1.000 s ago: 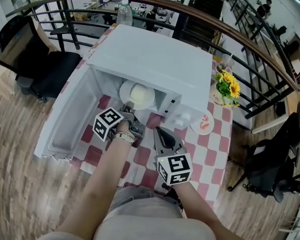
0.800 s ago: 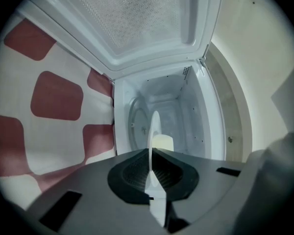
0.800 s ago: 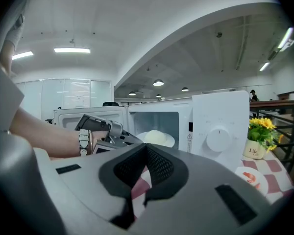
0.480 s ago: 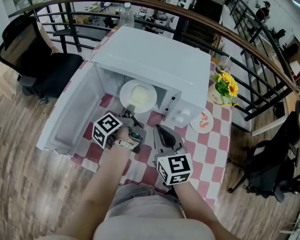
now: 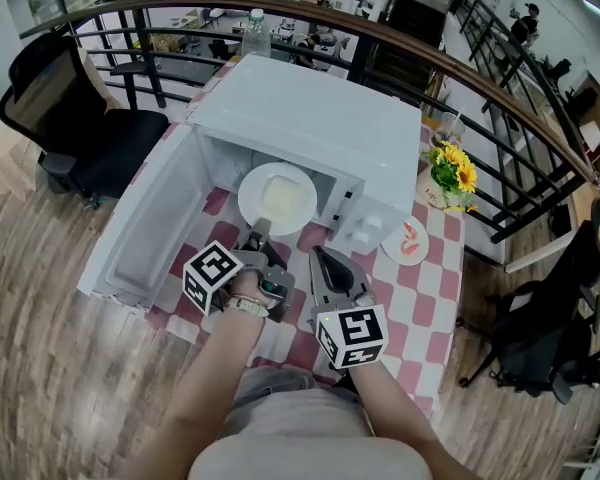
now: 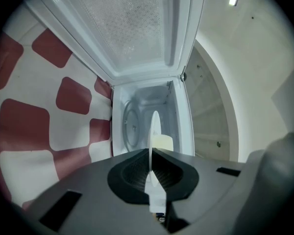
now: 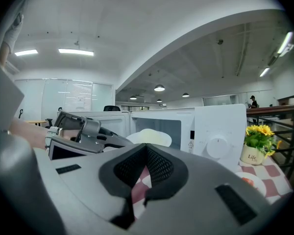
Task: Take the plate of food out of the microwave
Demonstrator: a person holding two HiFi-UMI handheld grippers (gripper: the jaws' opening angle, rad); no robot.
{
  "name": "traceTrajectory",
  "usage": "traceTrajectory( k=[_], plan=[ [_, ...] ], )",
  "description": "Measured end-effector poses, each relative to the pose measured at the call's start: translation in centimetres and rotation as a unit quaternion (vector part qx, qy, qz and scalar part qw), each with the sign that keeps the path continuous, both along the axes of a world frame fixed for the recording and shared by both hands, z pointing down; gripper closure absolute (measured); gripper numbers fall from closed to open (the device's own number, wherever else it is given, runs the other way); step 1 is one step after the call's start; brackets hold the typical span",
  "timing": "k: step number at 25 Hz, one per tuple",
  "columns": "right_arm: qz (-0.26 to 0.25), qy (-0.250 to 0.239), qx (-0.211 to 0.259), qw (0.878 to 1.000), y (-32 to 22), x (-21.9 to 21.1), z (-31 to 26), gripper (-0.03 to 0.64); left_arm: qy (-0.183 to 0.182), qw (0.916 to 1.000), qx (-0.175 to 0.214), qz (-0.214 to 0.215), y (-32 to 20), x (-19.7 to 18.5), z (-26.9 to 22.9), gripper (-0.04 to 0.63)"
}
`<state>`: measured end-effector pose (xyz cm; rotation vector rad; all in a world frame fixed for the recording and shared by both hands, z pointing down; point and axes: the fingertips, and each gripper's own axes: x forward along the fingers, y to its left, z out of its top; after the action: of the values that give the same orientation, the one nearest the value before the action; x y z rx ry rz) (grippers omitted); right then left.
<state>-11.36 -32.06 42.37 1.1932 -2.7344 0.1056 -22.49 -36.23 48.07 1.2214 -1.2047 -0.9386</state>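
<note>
The white microwave [image 5: 310, 118] stands on a red-checked table with its door [image 5: 145, 228] swung open to the left. A white plate [image 5: 278, 196] with a pale mound of food sticks halfway out of the cavity. My left gripper [image 5: 261, 227] is shut on the plate's near rim. In the left gripper view the plate [image 6: 155, 129] shows edge-on between the closed jaws of my left gripper [image 6: 151, 153]. My right gripper [image 5: 318, 255] hovers shut and empty to the right of the left one, in front of the microwave. The right gripper view shows the plate [image 7: 149, 137] past my right gripper [image 7: 146, 148].
A pot of yellow flowers [image 5: 455, 173] and a small saucer [image 5: 408, 242] sit to the right of the microwave. A water bottle [image 5: 252, 30] stands behind it. A black chair [image 5: 70, 118] is at the left, and a curved railing [image 5: 480, 78] runs behind the table.
My left gripper has drawn back toward me with the plate, which now shows further out of the microwave. The right gripper has hardly moved.
</note>
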Motion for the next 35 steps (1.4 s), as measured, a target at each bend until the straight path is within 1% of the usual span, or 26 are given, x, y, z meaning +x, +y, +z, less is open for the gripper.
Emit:
traceTrajectory(
  k=[5, 12, 18, 24, 35],
  plan=[
    [0.009, -0.004, 0.004, 1.000, 0.0, 0.5, -0.2, 0.594, -0.002, 0.9999, 0.014, -0.006, 1.2, 0.1, -1.2, 0.583],
    [0.018, -0.013, 0.015, 1.000, 0.4, 0.8, -0.8, 0.594, -0.015, 0.9994, 0.029, -0.007, 3.3, 1.0, -2.6, 0.583],
    [0.023, -0.016, 0.027, 0.999, 0.4, 1.1, -1.3, 0.594, -0.010, 0.9992, 0.037, -0.009, 4.4, 1.7, -2.6, 0.583],
    [0.020, -0.016, 0.036, 0.999, 0.7, 1.2, -1.5, 0.594, -0.005, 0.9992, 0.038, -0.013, 4.8, 1.8, -2.5, 0.583],
    [0.017, -0.018, 0.036, 0.999, 0.5, 1.0, -1.5, 0.594, -0.004, 0.9990, 0.042, -0.010, 5.1, 2.1, -3.0, 0.583]
  ],
)
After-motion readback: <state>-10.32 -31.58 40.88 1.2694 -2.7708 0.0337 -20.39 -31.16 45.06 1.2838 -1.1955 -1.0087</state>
